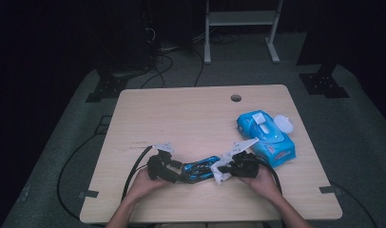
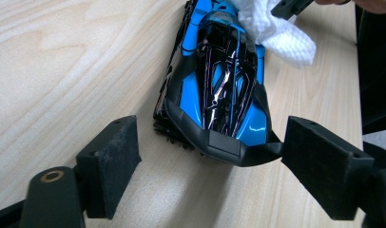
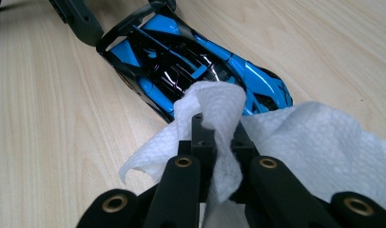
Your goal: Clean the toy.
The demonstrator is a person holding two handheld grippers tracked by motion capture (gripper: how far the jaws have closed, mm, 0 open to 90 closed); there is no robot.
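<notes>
**Wiping down a toy car held between two grippers**

Lying near the front edge of the table (image 1: 191, 109), the blue and black toy car (image 1: 198, 170) is stretched left to right between the two hands, its long axis running almost straight from one gripper to the other. One end of it is bracketed by the left gripper (image 2: 210, 161); the other end is met by the right gripper (image 3: 215, 128), which is the nearer of the two to the bodywork being cleaned.

In the left gripper view the jaws are seen standing wide, one pad set well off the car's side, the other pad just at the corner of the car's black end; whether real pressure is applied there cannot be told, so the car looks steadied rather than clamped. The car points away from this gripper, up the picture.

In the right gripper view the jaws are pinched tight on a folded white wipe (image 3: 215, 142), and the bunched tip of the wipe is pressed against the glossy top of the car, around its middle. Loose cloth is draped off to the right.

Farther right on the table, a blue pack of wipes (image 1: 266, 137) is left lying with its lid flipped up, well apart from the car.

A stroke along the car's length is judged the natural next move.
</notes>
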